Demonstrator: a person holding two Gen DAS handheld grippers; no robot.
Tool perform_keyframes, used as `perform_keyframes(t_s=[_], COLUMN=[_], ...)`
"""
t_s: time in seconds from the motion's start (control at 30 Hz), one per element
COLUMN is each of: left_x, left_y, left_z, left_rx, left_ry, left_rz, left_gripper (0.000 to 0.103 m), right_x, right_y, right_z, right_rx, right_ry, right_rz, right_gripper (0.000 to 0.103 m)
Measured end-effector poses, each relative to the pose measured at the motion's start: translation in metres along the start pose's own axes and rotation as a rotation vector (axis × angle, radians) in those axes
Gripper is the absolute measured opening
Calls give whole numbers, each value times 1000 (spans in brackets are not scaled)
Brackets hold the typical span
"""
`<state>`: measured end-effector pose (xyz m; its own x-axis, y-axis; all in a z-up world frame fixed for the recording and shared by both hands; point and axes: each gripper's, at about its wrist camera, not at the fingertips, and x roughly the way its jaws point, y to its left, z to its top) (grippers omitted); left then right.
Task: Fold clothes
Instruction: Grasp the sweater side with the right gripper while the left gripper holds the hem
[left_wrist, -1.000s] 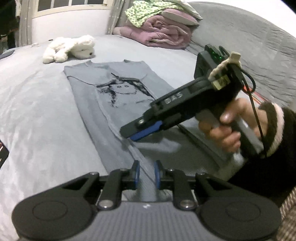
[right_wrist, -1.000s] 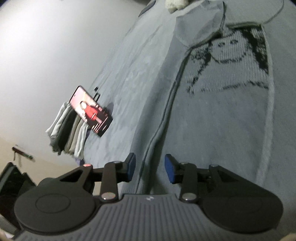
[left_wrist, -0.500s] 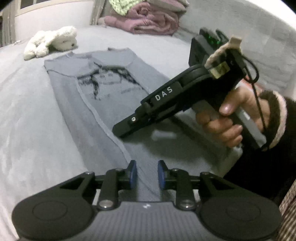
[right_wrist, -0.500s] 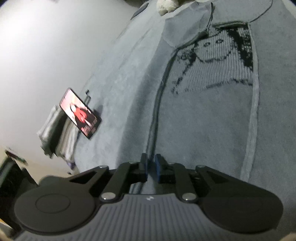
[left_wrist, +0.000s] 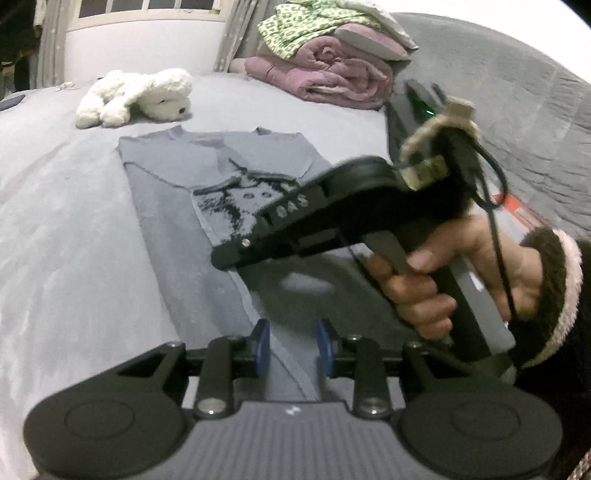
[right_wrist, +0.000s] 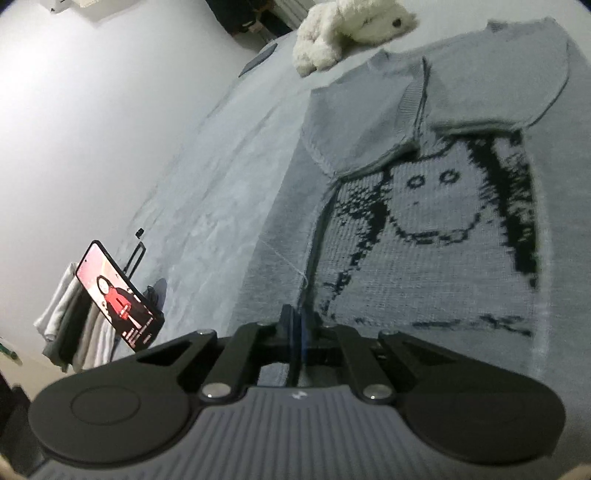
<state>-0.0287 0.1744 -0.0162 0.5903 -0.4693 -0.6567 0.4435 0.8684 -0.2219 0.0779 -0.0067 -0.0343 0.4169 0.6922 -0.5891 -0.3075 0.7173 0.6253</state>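
Grey bed (left_wrist: 74, 229), right hand (left_wrist: 461, 273) angled downward

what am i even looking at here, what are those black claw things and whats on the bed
No robot: a person holds a pistol-grip two-finger gripper in each hand, each with a fisheye camera looking along its fingers. The left camera shows the left gripper open over a grey knitted sweater, plus the hand holding the right gripper. The right camera shows that gripper shut at the sweater's folded edge; whether it pinches cloth is unclear. On the bed also lie a white plush toy, folded blankets and a propped phone.
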Motion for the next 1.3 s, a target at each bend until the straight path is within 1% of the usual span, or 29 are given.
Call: perform_keyframes(t_s=[0.07, 0.13, 0.2, 0.23, 0.27, 0.3, 0.33, 0.47, 0.53, 0.57, 0.6, 0.67, 0.7, 0.8, 0.9, 0.97, 1.03, 1.07, 1.17, 1.23, 1.27, 1.3], left_x=[3, 8, 11, 12, 12, 11, 11, 18, 21, 22, 22, 22, 21, 15, 11, 12, 19, 21, 17, 7, 2, -3], left_y=[5, 9, 12, 13, 13, 14, 14, 9, 5, 2, 1, -1, -2, 2, 6, 7, 8, 8, 10, 14, 16, 18], left_z=[2, 4, 5, 6, 6, 6, 6, 3, 2, 1, 1, 1, 1, 2, 4, 4, 3, 3, 4, 6, 7, 8], left_rx=[-7, -8, -17, -21, -24, -27, -32, -17, -5, 2, 5, 11, 10, -23, -51, -61, -58, -56, -62, -87, -98, -104], left_ry=[5, 12, 14, 16, 18, 20, 22, 56, 73, 75, 74, 72, 68, 38, 6, 9, 45, 56, 42, 4, -21, -49], left_rz=[1, 8, 0, -4, -8, -15, -24, -4, 13, 26, 39, 64, 72, 61, 22, 2, 5, 10, -12, -38, -35, -21], left_gripper=[29, 29, 29, 29, 29, 29, 29, 29, 28, 24, 21, 4, 4, 2, 1, 1, 2, 3, 5, 10, 10, 10], right_x=[-4, -5, -3, -1, 0, 3, 6, 21, 29, 31, 31, 30, 29, 26, 20, 21, 23, 23, 18, 13, 9, 6], right_y=[-3, -7, -9, -10, -10, -9, -8, -7, -7, -6, -5, -6, -6, -5, -4, -6, -7, -8, -11, -12, -12, -12], right_z=[-2, -1, 9, 14, 19, 24, 28, 41, 45, 46, 46, 45, 46, 47, 47, 48, 49, 48, 42, 35, 31, 27], right_rx=[-1, 15, 42, 56, 66, 67, 68, 56, 47, 40, 33, 25, 17, -4, -3, 5, 12, 20, 69, 95, 105, 114], right_ry=[3, 13, 11, 10, 7, -4, -15, -33, -38, -39, -41, -41, -42, -45, -67, -67, -57, -47, -27, -9, -6, -2], right_rz=[-4, 3, 21, 29, 35, 31, 27, 4, -13, -32, -47, -50, -53, -62, -61, -65, -73, -73, -29, -2, 13, 28], right_gripper=[4, 8, 15, 16, 20, 28, 29, 29, 20, 9, 7, 7, 7, 7, 7, 7, 8, 15, 19, 25, 31, 33])
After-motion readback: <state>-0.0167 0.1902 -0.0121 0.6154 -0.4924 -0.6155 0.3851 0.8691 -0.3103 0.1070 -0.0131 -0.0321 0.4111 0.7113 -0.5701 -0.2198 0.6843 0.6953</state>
